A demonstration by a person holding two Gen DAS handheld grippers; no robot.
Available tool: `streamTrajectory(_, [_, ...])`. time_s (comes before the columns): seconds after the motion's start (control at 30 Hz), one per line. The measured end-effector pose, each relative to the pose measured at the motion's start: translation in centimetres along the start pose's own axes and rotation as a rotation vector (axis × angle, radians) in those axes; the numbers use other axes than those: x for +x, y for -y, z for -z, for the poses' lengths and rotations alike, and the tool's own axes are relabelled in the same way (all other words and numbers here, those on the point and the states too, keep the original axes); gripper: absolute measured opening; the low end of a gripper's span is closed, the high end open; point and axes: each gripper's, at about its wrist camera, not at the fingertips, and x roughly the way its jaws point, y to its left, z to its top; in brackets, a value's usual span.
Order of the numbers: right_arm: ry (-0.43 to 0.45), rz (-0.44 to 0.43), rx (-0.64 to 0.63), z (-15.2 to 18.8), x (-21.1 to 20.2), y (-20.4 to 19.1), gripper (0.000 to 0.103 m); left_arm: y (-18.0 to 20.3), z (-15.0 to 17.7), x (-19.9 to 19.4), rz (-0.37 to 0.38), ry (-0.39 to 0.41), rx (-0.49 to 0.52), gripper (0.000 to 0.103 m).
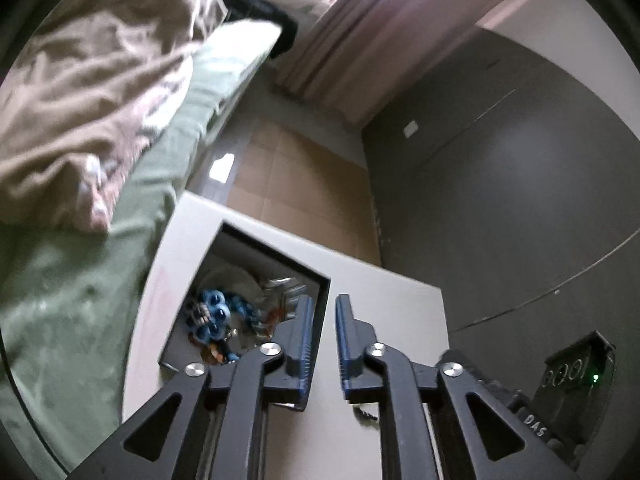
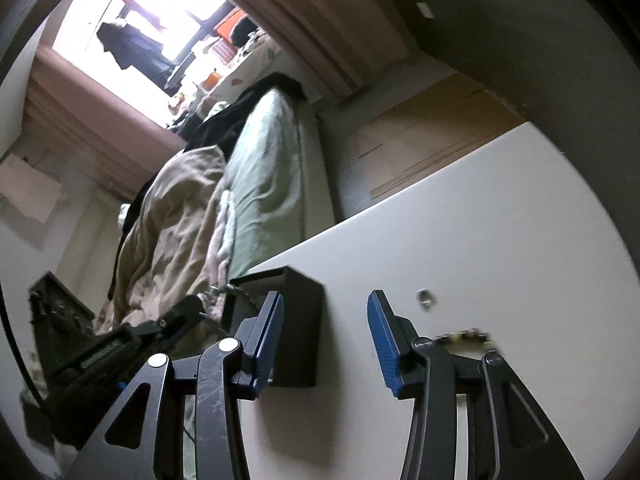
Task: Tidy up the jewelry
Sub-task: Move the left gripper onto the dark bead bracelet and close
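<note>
A dark open box [image 1: 308, 276] sits on the white table [image 1: 400, 304]. It holds several pieces of jewelry, among them a blue beaded piece [image 1: 212, 314]. My left gripper [image 1: 323, 312] hovers over the box's near right corner, jaws a narrow gap apart, holding nothing. In the right wrist view the same box [image 2: 300, 328] shows from its side, just behind the left finger. My right gripper [image 2: 326, 312] is open and empty above the table [image 2: 480, 240]. A small silver ring [image 2: 426, 299] and a beaded bracelet [image 2: 464, 337] lie on the table to its right.
A bed with a green sheet [image 1: 60, 320] and a beige blanket [image 1: 80, 100] stands to the left of the table. A grey wardrobe wall [image 1: 520, 200] is on the right. The other gripper's body [image 2: 120, 340] shows at the left of the right wrist view.
</note>
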Motion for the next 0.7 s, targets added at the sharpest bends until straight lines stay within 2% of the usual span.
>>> streamTrajectory(0.03, [0.003,0.004,0.006,-0.1,-0.3,0.3,0.045,0.0,0.1,0.3,-0.005,-0.009,-0.004,0.030])
streamTrajectory(0.1, [0.010,0.019,0.019,-0.6,-0.9,1.1,0.045,0.4,0.4,0.6,-0.003,-0.006,0.004,0.062])
streamTrajectory(0.17, [0.016,0.035,0.030,-0.9,-1.4,2.0,0.045,1.2,0.8,0.6,0.008,0.013,0.030,0.069])
streamTrajectory(0.43, [0.026,0.076,0.081,-1.9,-3.1,4.6,0.045,4.9,2.9,2.9,0.010,-0.039,0.148,0.070])
streamTrajectory(0.57, [0.036,0.095,0.088,-2.2,-3.9,5.4,0.045,7.4,4.8,4.3,-0.001,-0.075,0.255,0.070])
streamTrajectory(0.7, [0.040,0.115,0.097,-2.5,-4.6,6.2,0.045,8.7,6.3,5.7,-0.030,-0.111,0.320,0.064])
